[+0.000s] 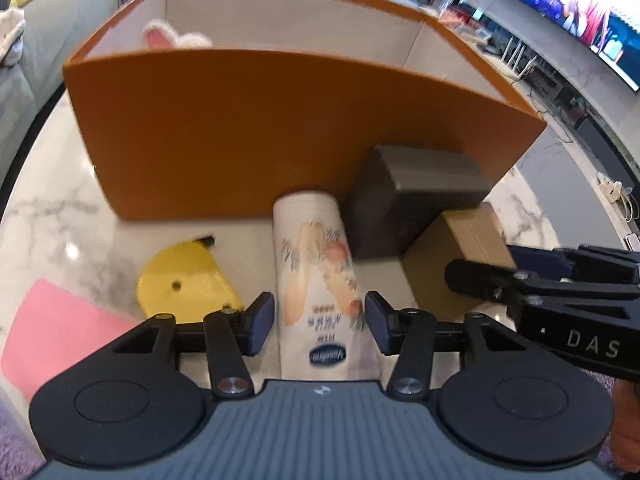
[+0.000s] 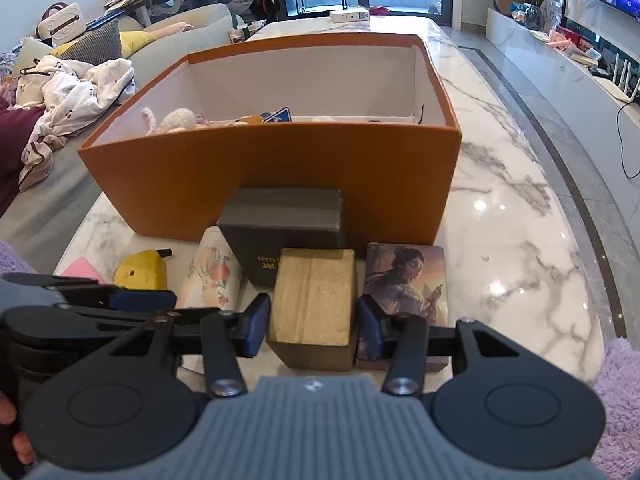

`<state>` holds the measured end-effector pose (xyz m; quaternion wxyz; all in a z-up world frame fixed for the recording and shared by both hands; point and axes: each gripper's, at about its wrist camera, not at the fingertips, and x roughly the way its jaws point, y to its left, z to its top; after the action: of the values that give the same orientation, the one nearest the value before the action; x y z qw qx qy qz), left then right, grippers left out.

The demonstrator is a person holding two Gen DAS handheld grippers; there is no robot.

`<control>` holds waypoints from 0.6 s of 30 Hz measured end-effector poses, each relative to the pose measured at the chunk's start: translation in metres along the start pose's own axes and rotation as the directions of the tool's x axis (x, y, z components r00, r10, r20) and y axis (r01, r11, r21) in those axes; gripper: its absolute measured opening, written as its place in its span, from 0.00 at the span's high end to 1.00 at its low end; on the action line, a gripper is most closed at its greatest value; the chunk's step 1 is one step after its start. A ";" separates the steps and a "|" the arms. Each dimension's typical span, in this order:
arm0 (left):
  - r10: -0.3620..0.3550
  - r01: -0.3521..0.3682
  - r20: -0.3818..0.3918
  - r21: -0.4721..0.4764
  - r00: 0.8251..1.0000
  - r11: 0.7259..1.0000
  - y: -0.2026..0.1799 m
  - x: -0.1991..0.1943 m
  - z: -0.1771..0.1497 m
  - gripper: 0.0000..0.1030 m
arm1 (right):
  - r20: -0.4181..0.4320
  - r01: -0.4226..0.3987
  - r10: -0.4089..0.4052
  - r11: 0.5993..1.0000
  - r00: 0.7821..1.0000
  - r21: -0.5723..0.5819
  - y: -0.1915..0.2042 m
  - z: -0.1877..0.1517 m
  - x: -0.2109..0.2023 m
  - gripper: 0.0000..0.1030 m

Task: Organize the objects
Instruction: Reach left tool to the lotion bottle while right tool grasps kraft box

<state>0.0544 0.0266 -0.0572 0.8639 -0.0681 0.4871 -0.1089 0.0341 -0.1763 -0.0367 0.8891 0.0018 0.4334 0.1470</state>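
Left wrist view, claw: left claw [image 1: 319,322] spread, its pads astride the lotion tube [image 1: 316,276] at lower centre with a gap on both sides, not pressing.
Left wrist view, tube: lies on the counter [image 1: 60,208], far end near the orange box [image 1: 280,132]; probably light, smooth and slippery, somewhat yielding; best taken across mid-body.
Left wrist view, neighbours: yellow tape measure [image 1: 186,280] at lower left, dark box [image 1: 408,200] at centre right.
Right wrist view, claw: right claw [image 2: 312,322] spread astride the cardboard box [image 2: 314,300] at lower centre; whether the pads touch it I cannot tell.
Right wrist view, box: stiff, likely light, with flat sides that suit a squeeze.
Right wrist view, neighbours: picture card [image 2: 408,280] just right of it.
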 end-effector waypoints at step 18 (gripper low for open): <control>0.060 -0.063 0.050 0.079 0.997 0.995 -0.012 0.010 0.005 0.48 | -0.014 -0.023 0.024 0.999 1.000 0.045 -0.005 0.001 0.003 0.51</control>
<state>0.0619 0.0127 -0.0603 0.8801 -0.0207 0.4636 -0.1002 0.0382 -0.1804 -0.0391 0.8840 0.0258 0.4428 0.1476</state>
